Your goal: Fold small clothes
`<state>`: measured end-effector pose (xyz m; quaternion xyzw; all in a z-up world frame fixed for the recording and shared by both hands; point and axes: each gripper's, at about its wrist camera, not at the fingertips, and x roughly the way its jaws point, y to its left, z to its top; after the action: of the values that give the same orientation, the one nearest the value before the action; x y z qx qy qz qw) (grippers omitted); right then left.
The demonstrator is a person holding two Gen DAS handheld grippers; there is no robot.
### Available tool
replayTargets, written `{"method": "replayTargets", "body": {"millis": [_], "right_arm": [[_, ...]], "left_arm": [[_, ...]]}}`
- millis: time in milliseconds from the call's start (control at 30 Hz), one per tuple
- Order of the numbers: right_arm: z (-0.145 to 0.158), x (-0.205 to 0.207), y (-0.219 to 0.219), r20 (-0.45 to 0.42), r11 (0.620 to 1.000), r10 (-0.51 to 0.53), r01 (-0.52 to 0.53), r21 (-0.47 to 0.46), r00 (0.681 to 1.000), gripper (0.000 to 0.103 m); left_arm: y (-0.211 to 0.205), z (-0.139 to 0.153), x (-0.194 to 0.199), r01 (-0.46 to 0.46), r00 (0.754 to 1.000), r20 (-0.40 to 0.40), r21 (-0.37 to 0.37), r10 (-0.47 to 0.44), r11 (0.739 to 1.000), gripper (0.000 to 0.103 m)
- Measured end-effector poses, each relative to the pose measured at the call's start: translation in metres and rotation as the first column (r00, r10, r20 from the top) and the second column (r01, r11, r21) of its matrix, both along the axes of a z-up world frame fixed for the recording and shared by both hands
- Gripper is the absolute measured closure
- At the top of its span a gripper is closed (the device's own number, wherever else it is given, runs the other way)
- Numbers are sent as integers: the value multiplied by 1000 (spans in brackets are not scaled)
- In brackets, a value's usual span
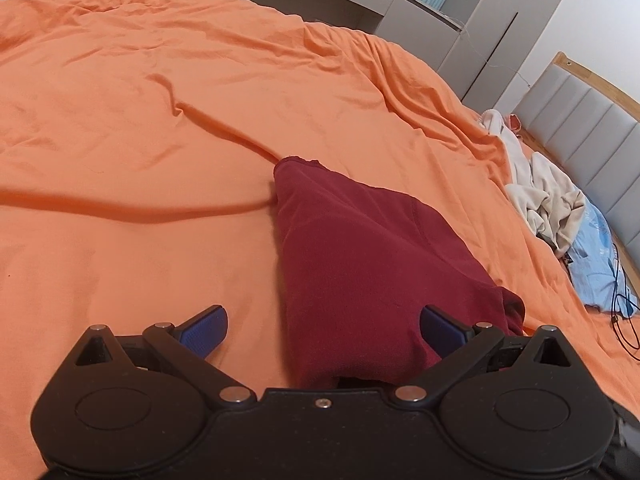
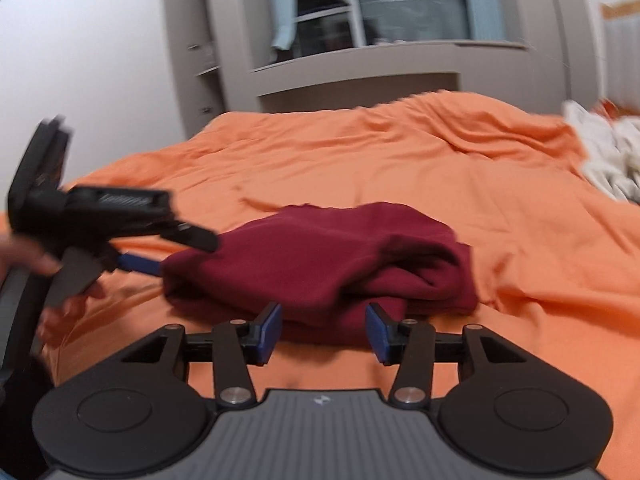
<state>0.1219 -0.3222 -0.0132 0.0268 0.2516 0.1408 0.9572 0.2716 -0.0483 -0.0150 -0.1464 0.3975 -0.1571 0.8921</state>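
Observation:
A dark red garment [image 1: 360, 256] lies folded over on the orange bed cover [image 1: 160, 120]. My left gripper [image 1: 322, 330] is open, its blue pads [image 1: 204, 330] wide apart, with the garment's near end lying between them. In the right wrist view the same red garment [image 2: 320, 260] is a bunched, doubled-over heap. My right gripper [image 2: 322, 334] is open, its pads on either side of the garment's near edge. The left gripper [image 2: 140, 260] shows at the left, its blue finger at the garment's left edge.
A pile of cream and light blue clothes [image 1: 560, 216] lies at the bed's right side by a padded headboard [image 1: 592, 136], with a black cable [image 1: 624, 312]. Grey cabinets and a window [image 2: 360, 20] stand beyond the bed. Cream clothes [image 2: 608, 152] show at the right.

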Motion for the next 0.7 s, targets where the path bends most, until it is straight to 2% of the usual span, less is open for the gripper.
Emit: {"method": "replayTargets", "body": {"millis": [167,233,267,367,500,567,633,700], "right_arm": [[-6,17,15,-16,1000,23,-23,-9,1000,51],[-9,21,17,-13,1000,17,-17,-23,1000,62],[-10,22,17,-12,1000,7,-7,-30,1000,84],[-7,18,10,-10,1000,-12,12,-15,1000,90],[3,4,-5,16,997,-72,72,-18,997,92],[-2,4,-11,-15,997,-74,74,-30,997,92],[-10,5,-14,-54,998,-67,67,-4,996,91],[-10,2,-15,-55,998,-60,61,12,997,87]], "left_arm": [[-1,-1,-1,-11,1000,-15,3,11,1000,1],[-2,-2,-1,-10,1000,-16,5,10,1000,1],[-2,-1,-1,-10,1000,-17,6,10,1000,1],[-2,-1,-1,-8,1000,-16,12,8,1000,1],[-3,-1,-2,-6,1000,-13,14,6,1000,1],[-4,0,-2,0,1000,-9,20,0,1000,1],[-4,-2,0,6,1000,-14,23,-6,1000,1],[-4,-8,3,12,999,-40,22,-11,1000,1]]}}
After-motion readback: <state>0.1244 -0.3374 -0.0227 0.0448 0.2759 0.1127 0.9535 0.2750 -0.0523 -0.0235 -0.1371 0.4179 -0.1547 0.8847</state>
